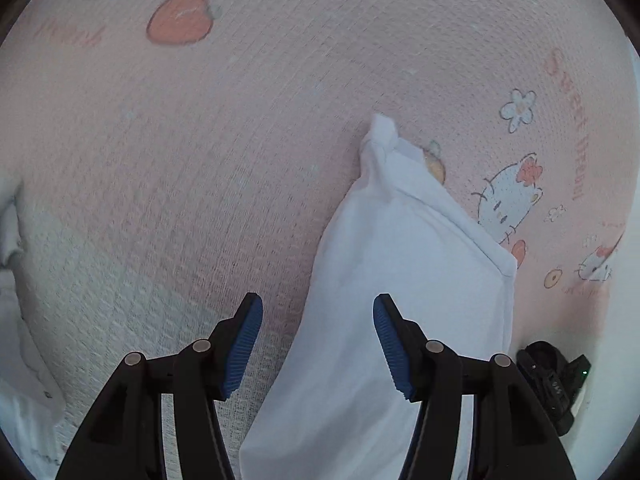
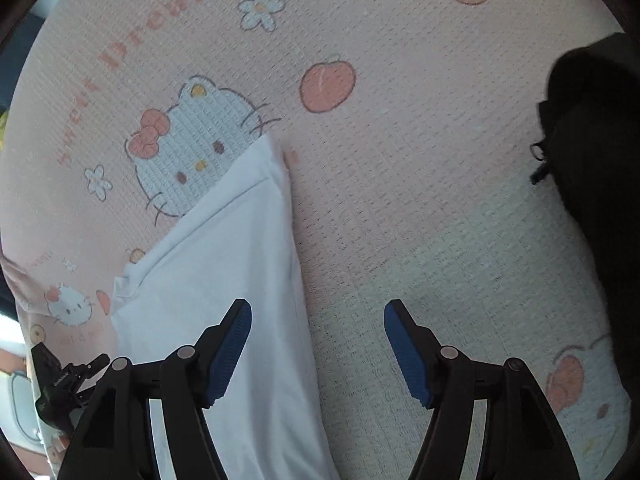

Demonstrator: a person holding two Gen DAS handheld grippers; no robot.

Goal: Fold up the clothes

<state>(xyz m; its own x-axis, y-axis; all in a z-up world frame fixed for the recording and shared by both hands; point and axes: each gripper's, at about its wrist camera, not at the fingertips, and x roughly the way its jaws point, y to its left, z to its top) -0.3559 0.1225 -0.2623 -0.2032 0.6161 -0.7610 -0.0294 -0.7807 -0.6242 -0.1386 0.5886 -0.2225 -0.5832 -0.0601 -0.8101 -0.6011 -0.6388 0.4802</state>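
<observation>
We lose the white garment [image 1: 400, 300] below the frame btwn the left gripper's [image 1: 318, 344] fingers, so its full shape is unclear. Far right of the right gripper [image 2: 318, 350], a dark item [image 2: 592, 160] is cut off, can't ID it.

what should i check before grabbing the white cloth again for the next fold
1. Left hand-held gripper open: ok, nothing pinched.
2. Right hand-held gripper open: ok, nothing pinched.
3. White cloth lying on the pink blanket: ok.
4. Cloth lying smooth: not ok, its far tip is bunched.
5. Cloth's near edge in view: cannot tell, hidden below both views.
6. Black bag clear of the cloth: ok.
</observation>
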